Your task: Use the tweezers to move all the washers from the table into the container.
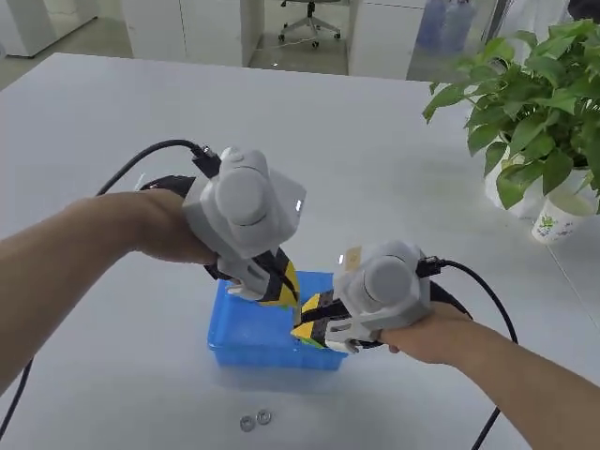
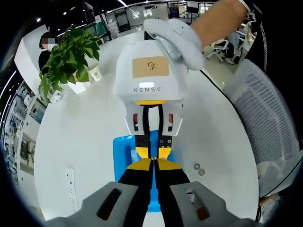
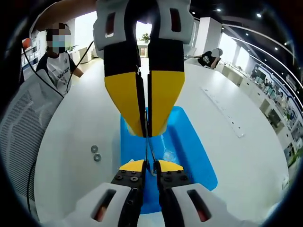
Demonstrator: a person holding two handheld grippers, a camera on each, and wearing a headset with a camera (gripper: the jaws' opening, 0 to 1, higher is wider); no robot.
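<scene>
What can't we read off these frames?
Container interior: head view, covered by left gripper and right gripper; washers inside unknown.
Tweezers: right gripper view, too thin to tell whether right jaws clamp them or tips carry a washer.
Table washers: head view, too small for detail.
</scene>
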